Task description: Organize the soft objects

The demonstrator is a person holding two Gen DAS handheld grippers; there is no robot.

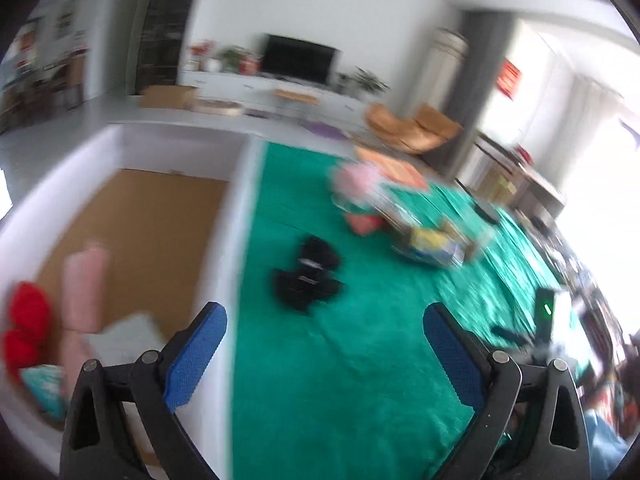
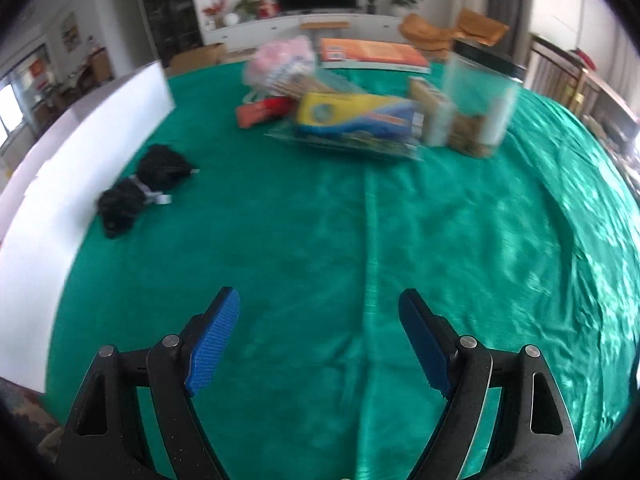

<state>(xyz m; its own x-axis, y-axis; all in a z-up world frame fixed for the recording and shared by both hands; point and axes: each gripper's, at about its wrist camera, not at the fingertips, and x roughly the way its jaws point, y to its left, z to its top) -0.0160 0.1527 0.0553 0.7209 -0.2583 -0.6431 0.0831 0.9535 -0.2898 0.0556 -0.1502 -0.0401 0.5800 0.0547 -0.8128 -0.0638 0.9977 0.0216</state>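
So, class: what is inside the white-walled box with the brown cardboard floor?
Inside the white-walled box lie a red plush item, a pink fabric roll, a white folded cloth and a teal item. The left gripper hides the near corner.

My table wears a green cloth (image 2: pixel 320 240), creased down the middle. On it by the white-walled box (image 1: pixel 240 216) at its left edge lies a black fabric bundle (image 2: pixel 140 188). Farther off sit a pile of packets (image 2: pixel 352 120), a pink bag (image 2: pixel 280 56), an orange book (image 2: pixel 372 54) and a clear jar (image 2: pixel 476 100).
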